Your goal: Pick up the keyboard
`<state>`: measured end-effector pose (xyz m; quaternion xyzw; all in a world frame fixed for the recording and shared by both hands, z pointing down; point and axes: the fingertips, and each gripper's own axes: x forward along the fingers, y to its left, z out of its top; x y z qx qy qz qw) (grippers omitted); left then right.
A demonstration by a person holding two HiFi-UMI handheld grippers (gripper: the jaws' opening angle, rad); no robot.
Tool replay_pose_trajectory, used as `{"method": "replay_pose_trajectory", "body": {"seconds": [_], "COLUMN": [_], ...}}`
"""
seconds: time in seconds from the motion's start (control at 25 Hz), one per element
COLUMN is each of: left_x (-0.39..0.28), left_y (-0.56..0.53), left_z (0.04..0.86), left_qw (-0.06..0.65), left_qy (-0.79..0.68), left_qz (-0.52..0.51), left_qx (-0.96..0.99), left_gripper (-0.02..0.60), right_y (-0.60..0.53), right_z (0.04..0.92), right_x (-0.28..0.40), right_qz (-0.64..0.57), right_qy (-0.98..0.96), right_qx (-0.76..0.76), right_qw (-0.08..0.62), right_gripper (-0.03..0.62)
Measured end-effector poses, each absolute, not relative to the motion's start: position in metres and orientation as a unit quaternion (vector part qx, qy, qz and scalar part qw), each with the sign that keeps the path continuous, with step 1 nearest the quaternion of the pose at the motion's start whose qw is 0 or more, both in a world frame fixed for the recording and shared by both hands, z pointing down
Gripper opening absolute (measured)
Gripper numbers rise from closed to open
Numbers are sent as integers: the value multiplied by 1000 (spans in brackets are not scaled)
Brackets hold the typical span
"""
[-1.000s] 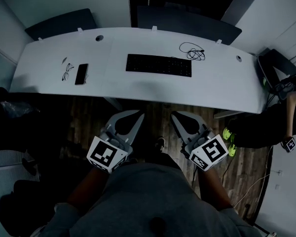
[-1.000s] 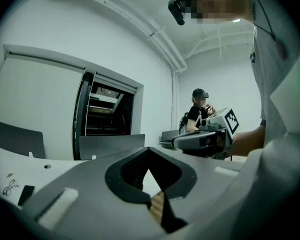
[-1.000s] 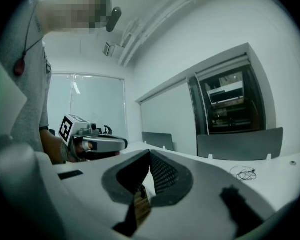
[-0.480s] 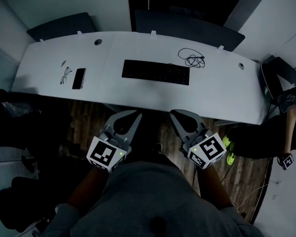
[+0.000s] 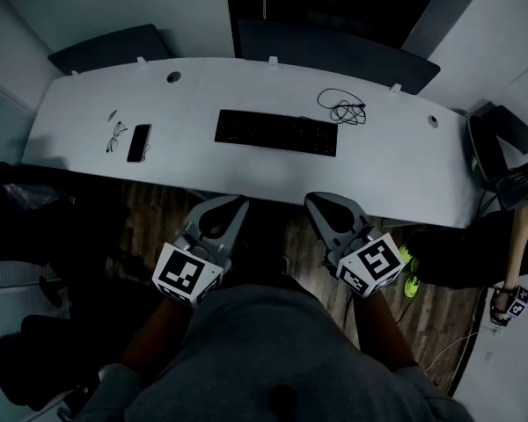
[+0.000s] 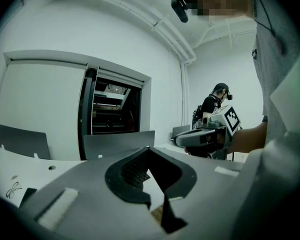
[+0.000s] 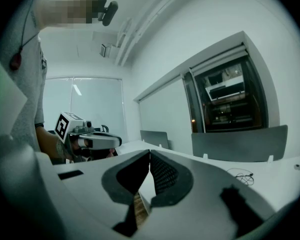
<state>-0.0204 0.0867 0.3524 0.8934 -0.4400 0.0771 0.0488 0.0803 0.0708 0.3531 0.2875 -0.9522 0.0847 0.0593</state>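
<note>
1. Head view, against a second ago: the white worktop (image 5: 396, 165) sits lower in the frame, so the gap between its near edge and the jaw tips has narrowed. The tips are now just short of that edge. The left gripper (image 5: 236, 205) and right gripper (image 5: 315, 205) keep almost the same places at lower centre. Both have their jaws clenched on nothing, as before. The person (image 5: 521, 236) at the right edge has slid lower in the frame.

2. Head view, the keyboard (image 5: 275, 132): it is black, long and slim, and lies flat above centre in the frame, in the middle of the worktop. Its right end sits a little lower in the picture than its left. Neither gripper touches it; both are well apart from it. A coiled black cable (image 5: 341, 106) lies near its upper right corner. A dark phone (image 5: 140, 142) and a pair of glasses (image 5: 116, 135) lie well apart at the left.

3. Left gripper view: the jaws are closed tip to tip, with nothing between them. The phone and glasses show at lower left and the right gripper at centre right. The keyboard is hidden behind the gripper's own body.

4. Right gripper view: the jaws are pressed together and empty. The cable lies at lower right and the left gripper shows at centre left.
</note>
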Motion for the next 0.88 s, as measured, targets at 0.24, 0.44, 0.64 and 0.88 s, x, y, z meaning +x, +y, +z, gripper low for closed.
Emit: {"method": "replay_pose_trajectory", "body": {"seconds": [0.24,0.44,0.64,0.88], "left_x": [-32,-42,-52,-64], "left_y": [61,26,-15,-66], "left_z": [366,373,379,395], "left_qw": [65,73,82,99], "left_qy": [-439,-432,-423,-414], "left_qz": [73,72,76,90], "left_qx": [893,896,899,900], "left_gripper": [8,8,8,8], "right_y": [48,19,-21,-66], "right_z": [363,372,386,403], "right_x": [76,72,65,54], "right_qz": [88,95,107,127], "right_qy": [-948,-942,-935,-929], "right_qx": [297,311,321,329], "right_qw": [72,86,101,113], "right_gripper": [15,15,15,15]}}
